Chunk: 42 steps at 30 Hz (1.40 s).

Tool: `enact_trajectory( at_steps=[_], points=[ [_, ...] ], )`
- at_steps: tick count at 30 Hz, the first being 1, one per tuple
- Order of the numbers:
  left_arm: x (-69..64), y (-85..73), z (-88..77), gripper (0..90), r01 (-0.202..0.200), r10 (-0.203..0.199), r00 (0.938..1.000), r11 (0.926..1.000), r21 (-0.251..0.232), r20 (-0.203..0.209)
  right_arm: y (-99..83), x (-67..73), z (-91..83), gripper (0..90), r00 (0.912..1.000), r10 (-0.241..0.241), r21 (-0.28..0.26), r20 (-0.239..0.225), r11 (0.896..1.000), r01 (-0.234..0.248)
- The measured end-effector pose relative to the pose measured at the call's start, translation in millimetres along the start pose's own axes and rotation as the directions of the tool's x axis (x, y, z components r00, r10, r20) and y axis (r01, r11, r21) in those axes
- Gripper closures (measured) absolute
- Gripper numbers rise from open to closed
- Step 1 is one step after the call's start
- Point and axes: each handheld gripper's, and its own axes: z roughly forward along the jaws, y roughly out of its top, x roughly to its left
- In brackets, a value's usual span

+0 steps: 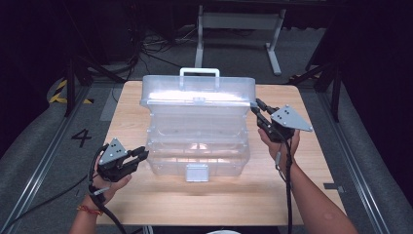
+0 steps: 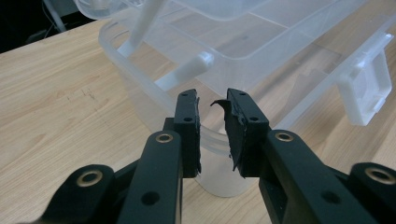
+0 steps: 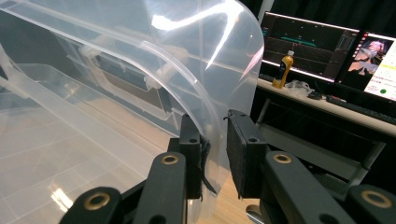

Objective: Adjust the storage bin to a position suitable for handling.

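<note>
Item: clear plastic storage box, centre of wooden table, lid raised and tilted back, white carry handle at top edge, white latch on front wall facing the person. Left gripper: held low at box's front-left corner, jaws pointing toward the box; left gripper view shows the jaws set narrow, small gap betw. the pads, the box's rounded corner rim running just behind/under the tips; nothing seen pinched betw. the pads, contact w/ rim cannot be told. One pad has torn, curled rubber at its upper edge. Same view: white hinge arm inside box, latch off to the right. Right gripper: raised at lid's right end, grey three-cornered plate on top, cable trailing down along the forearm. Right gripper view: jaws narrow, lid's curved clear edge passing betw. the pads, lying against the left-side pad; a slim gap shows to the other pad, so a firm clamp cannot be confirmed. Background in that view: desk w/ monitors and a yellow bottle, well apart from the box.
</note>
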Motion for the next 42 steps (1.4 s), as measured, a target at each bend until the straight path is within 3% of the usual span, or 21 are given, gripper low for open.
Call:
enact_trajectory(
  at_steps=[5, 14, 21, 26, 30, 35, 40, 42],
  points=[
    [0.8, -0.5, 0.0, 74.7, 0.000, 0.000, 1.0000, 1.0000, -0.002, 0.009, 5.8, -3.9, 6.8, 78.4, 0.9999, 0.012, 0.012, 0.009, 1.000, -0.012],
    [-0.2, -1.1, -7.4, 71.3, -0.019, 0.019, 0.9996, 0.9998, -0.002, -0.021, 11.1, -9.4, 15.2, 80.5, 0.9996, 0.014, 0.020, 0.026, 1.000, -0.015],
    [6.3, -11.9, -16.5, 65.2, -0.002, 0.003, 0.9990, 0.9998, 0.018, -0.045, 13.4, -12.2, 20.2, 80.8, 0.9993, 0.020, 0.016, 0.031, 1.000, -0.021],
    [9.1, -23.1, -17.3, 55.6, 0.018, -0.012, 0.9982, 0.9953, 0.096, -0.059, 15.9, -15.9, 24.0, 80.8, 0.9993, 0.030, 0.028, 0.021, 0.999, -0.031],
    [7.2, -34.2, -14.6, 50.1, 0.015, -0.003, 0.9977, 0.9851, 0.171, -0.068, 19.0, -19.7, 29.0, 81.2, 0.9990, 0.040, 0.038, 0.019, 0.998, -0.041],
    [9.1, -45.4, -10.3, 46.7, 0.048, -0.037, 0.9970, 0.9842, 0.171, -0.068, 23.1, -23.6, 34.7, 82.3, 0.9981, 0.058, 0.059, 0.020, 0.997, -0.059],
    [11.8, -53.1, -1.5, 45.7, 0.070, -0.058, 0.9961, 0.9765, 0.204, -0.066, 26.7, -25.6, 41.6, 83.3, 0.9978, 0.052, 0.076, 0.042, 0.996, -0.055],
    [12.5, -56.9, 4.4, 45.7, 0.060, -0.046, 0.9966, 0.9713, 0.230, -0.069, 27.8, -26.9, 46.3, 83.8, 0.9968, 0.058, 0.081, 0.055, 0.995, -0.063]
  ],
)
